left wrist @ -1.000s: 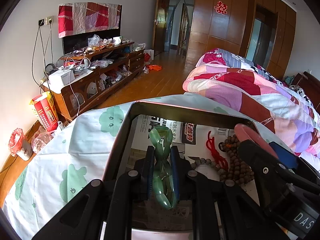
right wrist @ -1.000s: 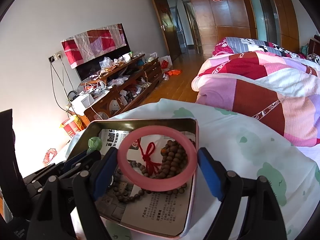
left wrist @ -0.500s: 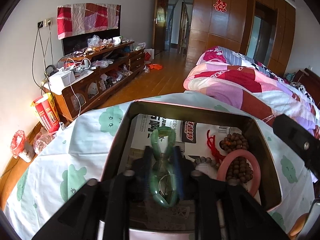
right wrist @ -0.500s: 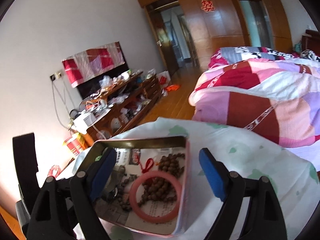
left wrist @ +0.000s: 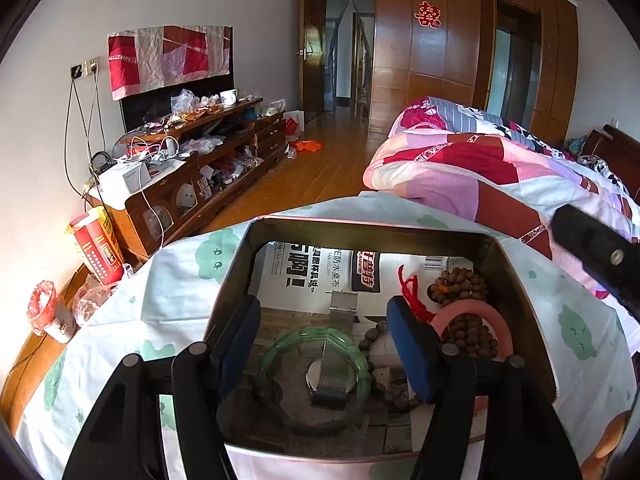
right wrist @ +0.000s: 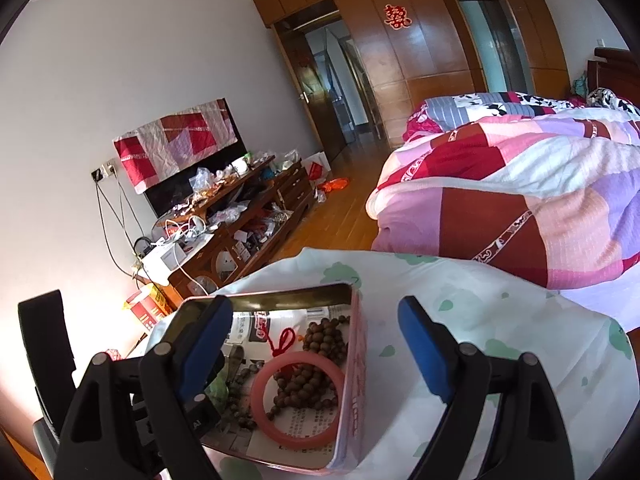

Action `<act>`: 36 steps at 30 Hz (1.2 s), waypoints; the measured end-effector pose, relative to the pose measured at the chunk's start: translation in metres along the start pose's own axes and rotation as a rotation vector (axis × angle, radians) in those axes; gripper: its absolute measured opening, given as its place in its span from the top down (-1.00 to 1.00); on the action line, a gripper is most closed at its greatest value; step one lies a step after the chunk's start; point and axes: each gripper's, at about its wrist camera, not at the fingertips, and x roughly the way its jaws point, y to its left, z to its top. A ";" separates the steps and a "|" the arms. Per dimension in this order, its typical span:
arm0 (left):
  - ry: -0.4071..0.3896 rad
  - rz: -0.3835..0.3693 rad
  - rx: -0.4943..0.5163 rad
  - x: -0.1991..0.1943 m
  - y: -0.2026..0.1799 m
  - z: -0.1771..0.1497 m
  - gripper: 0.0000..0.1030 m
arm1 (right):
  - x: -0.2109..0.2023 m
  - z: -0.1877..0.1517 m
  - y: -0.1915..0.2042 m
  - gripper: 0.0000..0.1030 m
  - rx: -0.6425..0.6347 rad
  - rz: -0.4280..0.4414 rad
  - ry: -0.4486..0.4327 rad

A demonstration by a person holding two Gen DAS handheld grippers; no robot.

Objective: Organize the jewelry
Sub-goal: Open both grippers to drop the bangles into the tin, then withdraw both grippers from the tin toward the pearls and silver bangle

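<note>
On the bed's foot end, over a pale sheet [left wrist: 168, 312] printed with green blobs: open metal tin [left wrist: 372, 228], pink-sided, lined with printed paper. Inside, near edge, left half: green bangle [left wrist: 316, 380] lying flat, ringed around a steel mesh watch [left wrist: 334, 372]. Right half: pink bangle [right wrist: 298, 400] flat over a heap of brown wooden beads [right wrist: 320, 340], red knotted cord [right wrist: 282, 340] toward the far right corner. Left gripper [left wrist: 322, 344] hanging over the tin's near edge, jaws spread wide, blue pads either side of the green bangle, touching nothing. Right gripper [right wrist: 316, 344] raised above the tin's right wall, jaws likewise spread, empty; left pad over the tin interior, right pad over bare sheet. Beyond the sheet: patchwork quilt [right wrist: 520, 184] in red, pink and lilac, bunched along the right. Wooden plank floor [left wrist: 320, 168] running to an open door. Left wall: low dark wood cabinet [left wrist: 192, 184] crowded with bags, cables and a white box; television above, draped in red-and-pink cloth [left wrist: 168, 56]. Far wall: brown wardrobe panels with a red paper emblem [left wrist: 427, 14].
</note>
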 end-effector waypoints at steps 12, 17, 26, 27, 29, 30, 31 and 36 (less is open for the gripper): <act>-0.043 -0.045 -0.027 -0.047 -0.003 -0.009 -0.28 | -0.057 -0.002 -0.018 -0.69 0.088 -0.003 0.019; -0.067 -0.052 -0.020 -0.083 -0.004 -0.021 -0.28 | -0.084 -0.014 -0.021 -0.69 0.080 -0.003 0.029; -0.077 -0.091 -0.020 -0.133 0.012 -0.054 -0.28 | -0.122 -0.043 -0.022 -0.69 0.029 0.004 0.069; -0.073 -0.094 -0.029 -0.138 0.017 -0.059 -0.28 | -0.125 -0.048 -0.022 -0.69 0.018 0.004 0.080; -0.059 -0.096 -0.048 -0.144 0.026 -0.069 -0.28 | -0.129 -0.057 -0.023 -0.69 0.007 0.005 0.099; -0.051 -0.095 -0.058 -0.147 0.032 -0.077 -0.28 | -0.131 -0.060 -0.024 -0.69 0.002 0.007 0.107; -0.044 -0.094 -0.068 -0.149 0.037 -0.083 -0.28 | -0.132 -0.064 -0.026 -0.69 -0.006 0.007 0.117; 0.000 -0.065 -0.090 -0.153 0.053 -0.109 -0.28 | -0.133 -0.084 -0.027 -0.69 -0.033 0.003 0.187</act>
